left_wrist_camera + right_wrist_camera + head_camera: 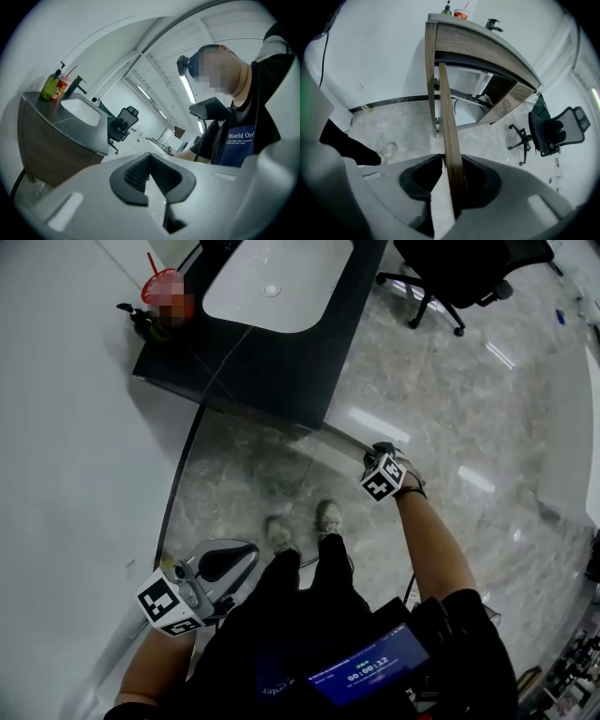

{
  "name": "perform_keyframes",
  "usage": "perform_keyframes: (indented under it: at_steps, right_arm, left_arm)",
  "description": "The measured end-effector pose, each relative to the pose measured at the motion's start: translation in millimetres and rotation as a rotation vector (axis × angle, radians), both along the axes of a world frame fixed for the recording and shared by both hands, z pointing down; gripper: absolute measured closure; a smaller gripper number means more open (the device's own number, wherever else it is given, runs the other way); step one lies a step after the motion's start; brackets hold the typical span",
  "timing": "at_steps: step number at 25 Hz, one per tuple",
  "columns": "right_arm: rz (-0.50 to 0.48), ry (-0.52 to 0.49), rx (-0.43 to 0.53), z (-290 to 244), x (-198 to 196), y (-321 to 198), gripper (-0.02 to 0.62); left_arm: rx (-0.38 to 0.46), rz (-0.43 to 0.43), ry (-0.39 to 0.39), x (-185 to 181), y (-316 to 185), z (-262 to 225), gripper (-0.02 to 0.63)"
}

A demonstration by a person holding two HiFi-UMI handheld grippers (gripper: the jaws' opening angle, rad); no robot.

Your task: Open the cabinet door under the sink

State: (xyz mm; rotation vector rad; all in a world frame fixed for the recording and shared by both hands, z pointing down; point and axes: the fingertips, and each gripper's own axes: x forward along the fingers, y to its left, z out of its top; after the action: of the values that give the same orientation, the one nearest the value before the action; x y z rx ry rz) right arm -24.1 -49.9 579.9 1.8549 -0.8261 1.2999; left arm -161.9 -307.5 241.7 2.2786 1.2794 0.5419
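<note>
Cabinet door [443,103], edge clamped in right tool [451,164]

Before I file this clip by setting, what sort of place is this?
Likely an office washroom or pantry corner: a white basin set in a dark-topped wood cabinet, a wheeled office chair, polished stone floor.

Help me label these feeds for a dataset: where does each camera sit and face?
Head view: on the person's head, facing steeply down at the sink counter and floor; forearms, legs, left gripper and right gripper show.
Left gripper view: on the left gripper, facing about level across the room; its shut jaws and the person's torso show.
Right gripper view: on the right gripper, facing down along the cabinet door it grips; a shoe shows.
Shared: sink counter and office chair appear in all three.
</note>
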Motion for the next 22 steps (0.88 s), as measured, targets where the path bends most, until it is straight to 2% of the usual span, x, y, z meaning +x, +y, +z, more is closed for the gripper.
perform_keyframes:
  at_steps: [3, 8, 11, 16, 18, 22]
  right_arm:
    - [0.043, 0.071, 0.016, -26, -2, 8, 0.485]
    - [0.172, 0.180, 0.136, -109, -7, 26, 0.485]
    - [0.231, 0.244, 0.269, -175, -21, 19, 0.485]
    - [0.353, 0.340, 0.541, -283, -51, 19, 0.486]
    - [0.364, 0.392, 0.628, -323, -62, 25, 0.491]
    - [0.319, 0.510, 0.770, -401, -70, 48, 0.499]
  left_arm:
    - [-0.002, 0.026, 0.020, 6, 4, -16, 0.606]
    - [-0.012, 0.104, 0.109, 23, 10, -60, 0.606]
    - [-0.019, 0.133, 0.134, 26, 12, -85, 0.606]
    - [-0.033, 0.186, 0.185, 20, 33, -127, 0.606]
    - [-0.036, 0.200, 0.220, 20, 46, -145, 0.606]
    - [-0.023, 0.186, 0.291, 23, 83, -181, 0.606]
